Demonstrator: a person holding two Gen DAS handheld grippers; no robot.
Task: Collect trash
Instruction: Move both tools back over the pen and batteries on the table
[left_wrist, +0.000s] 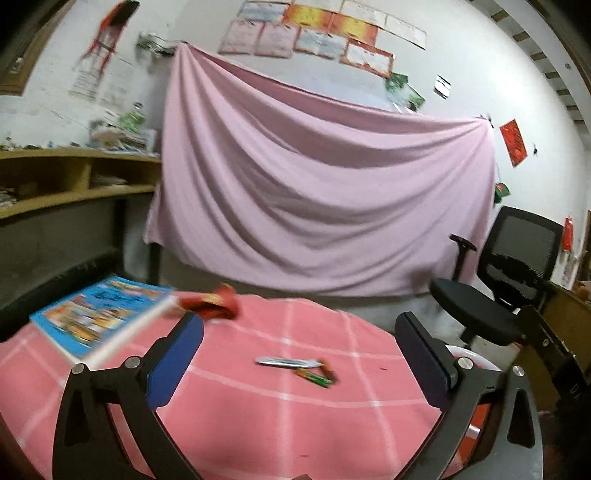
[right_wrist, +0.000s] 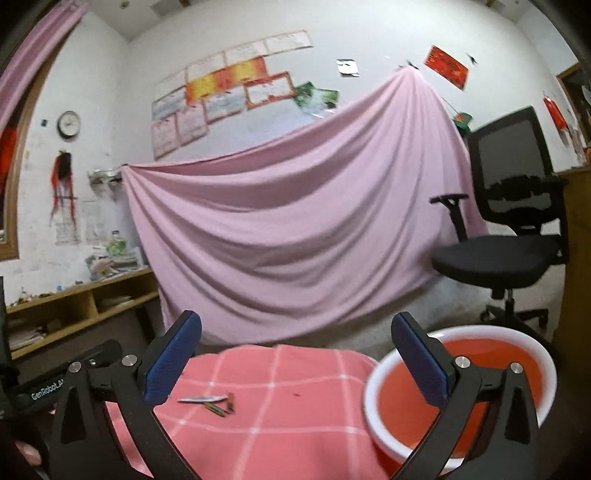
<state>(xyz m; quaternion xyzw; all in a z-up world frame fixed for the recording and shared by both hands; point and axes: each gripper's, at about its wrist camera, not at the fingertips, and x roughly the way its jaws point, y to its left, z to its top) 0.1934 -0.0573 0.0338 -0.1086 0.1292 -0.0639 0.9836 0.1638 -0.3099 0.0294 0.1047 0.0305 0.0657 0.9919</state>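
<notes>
A pink checked tablecloth (left_wrist: 288, 413) covers the table. On it lie a silvery wrapper (left_wrist: 284, 362) and a green and orange wrapper (left_wrist: 317, 376), close together. A crumpled red wrapper (left_wrist: 218, 304) lies farther back, beside a blue book (left_wrist: 99, 317). My left gripper (left_wrist: 299, 354) hangs open above the cloth, nothing between its fingers. In the right wrist view the same small wrappers (right_wrist: 214, 401) lie on the cloth, left of centre. A red basin with a white rim (right_wrist: 461, 387) stands at the table's right. My right gripper (right_wrist: 295, 362) is open and empty, its right finger in front of the basin.
A pink sheet (left_wrist: 317, 192) hangs on the far wall. A black office chair (right_wrist: 506, 236) stands at the right. A wooden shelf (left_wrist: 74, 177) with papers runs along the left wall. The other gripper's black body (right_wrist: 55, 380) shows at the left edge of the right wrist view.
</notes>
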